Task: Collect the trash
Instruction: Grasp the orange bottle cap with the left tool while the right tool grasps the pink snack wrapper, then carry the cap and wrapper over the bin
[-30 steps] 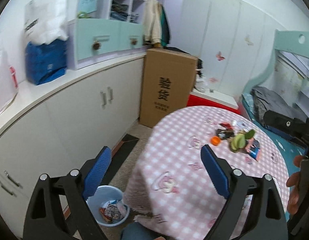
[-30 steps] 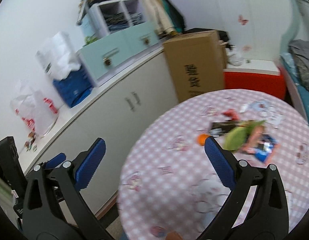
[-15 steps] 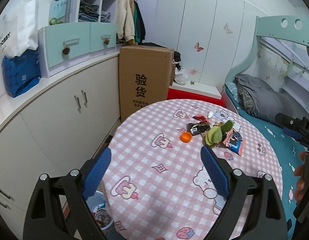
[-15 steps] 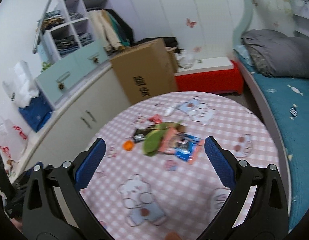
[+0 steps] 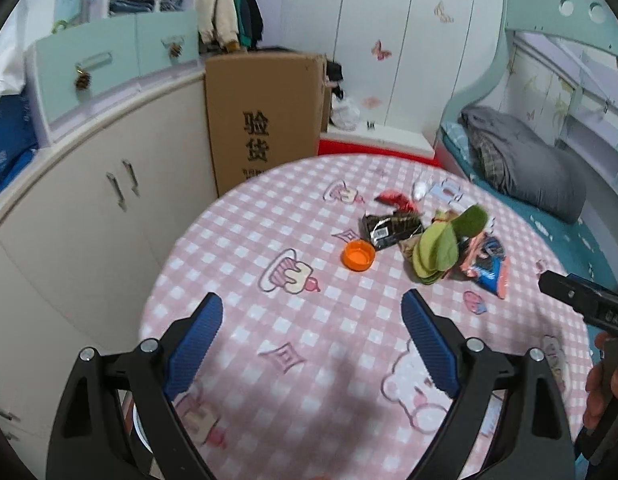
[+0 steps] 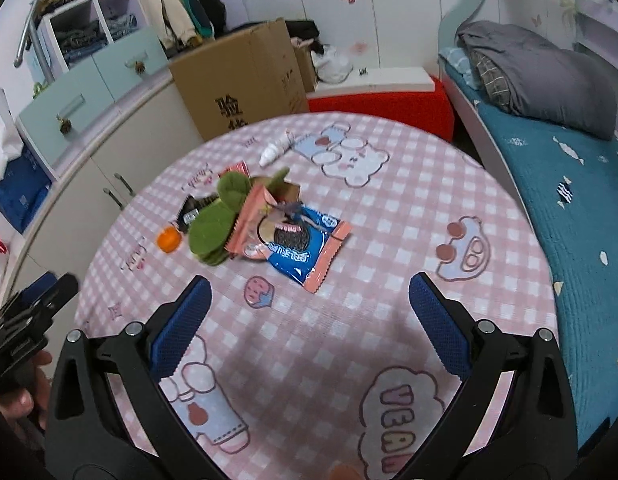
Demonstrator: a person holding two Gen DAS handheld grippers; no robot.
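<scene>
I am holding my left gripper and right gripper spread wide, gripping nothing, hovering above the pink checked tablecloth.

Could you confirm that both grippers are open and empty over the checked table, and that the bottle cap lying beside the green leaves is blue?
Not quite: the bottle cap is orange, not blue, as the left wrist view shows clearly. The rest holds: the left gripper and right gripper are both open and empty over the checked table, and the cap lies beside the green leaves.
</scene>
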